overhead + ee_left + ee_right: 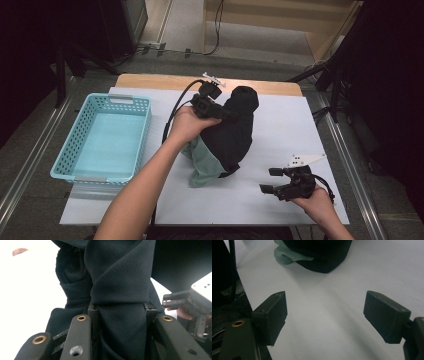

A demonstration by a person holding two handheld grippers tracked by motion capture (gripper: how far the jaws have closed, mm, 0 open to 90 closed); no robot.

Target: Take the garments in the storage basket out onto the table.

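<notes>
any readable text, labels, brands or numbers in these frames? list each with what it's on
None: no frame carries readable text.
Black garment, clamped in the left gripper: plain fabric, no tag or print showing.
Pale green cloth under it: plain.
Turquoise basket: no label on the visible walls.
Right gripper, jaws open over the white table cover: bare black pads, no markings.

Grey floor [210, 60] – wooden shelving [280, 25] behind – dark surroundings, cables [218, 20].
</notes>
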